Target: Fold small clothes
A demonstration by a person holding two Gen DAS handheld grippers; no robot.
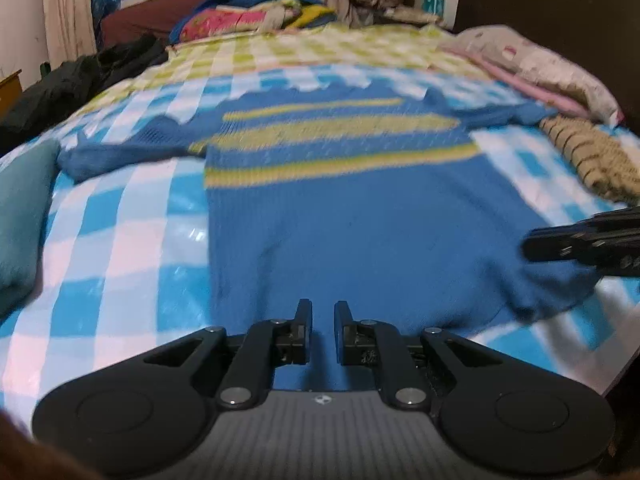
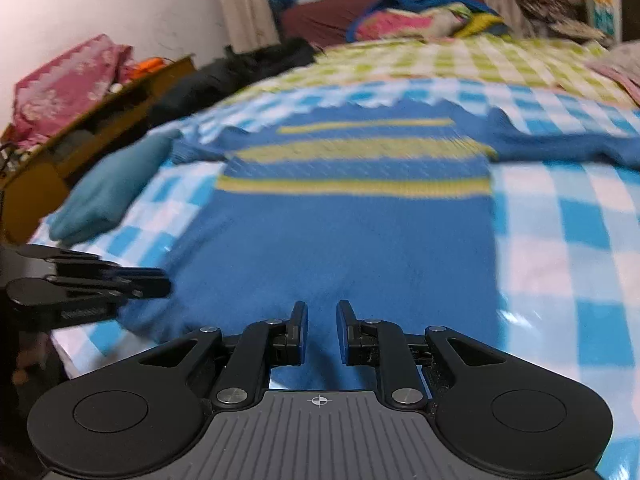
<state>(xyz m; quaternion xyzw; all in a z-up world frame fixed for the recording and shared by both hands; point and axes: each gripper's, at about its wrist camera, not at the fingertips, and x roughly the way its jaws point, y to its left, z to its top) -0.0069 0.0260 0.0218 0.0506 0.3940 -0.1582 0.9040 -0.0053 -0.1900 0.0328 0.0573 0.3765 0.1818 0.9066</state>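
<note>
A blue knitted sweater [image 1: 360, 216] with yellow-green stripes lies spread flat on the blue-and-white checked bedsheet [image 1: 120, 248], sleeves out to both sides and hem toward me. My left gripper [image 1: 322, 308] sits at the hem's left corner, its jaws nearly together over blue fabric. In the right wrist view the left gripper [image 2: 166, 286] pinches that corner. My right gripper [image 2: 322, 306] is at the hem's right side over the sweater [image 2: 360, 240]. From the left wrist view the right gripper [image 1: 528, 246] has the corner fabric bunched at its tip.
A folded teal cloth [image 1: 20, 220] lies left of the sweater and a beige knit garment [image 1: 592, 156] lies to the right. Pillows [image 1: 540, 68], dark clothes [image 1: 80, 80] and a colourful pile [image 1: 248, 16] line the bed's far sides. A wooden cabinet [image 2: 60, 152] stands at the left.
</note>
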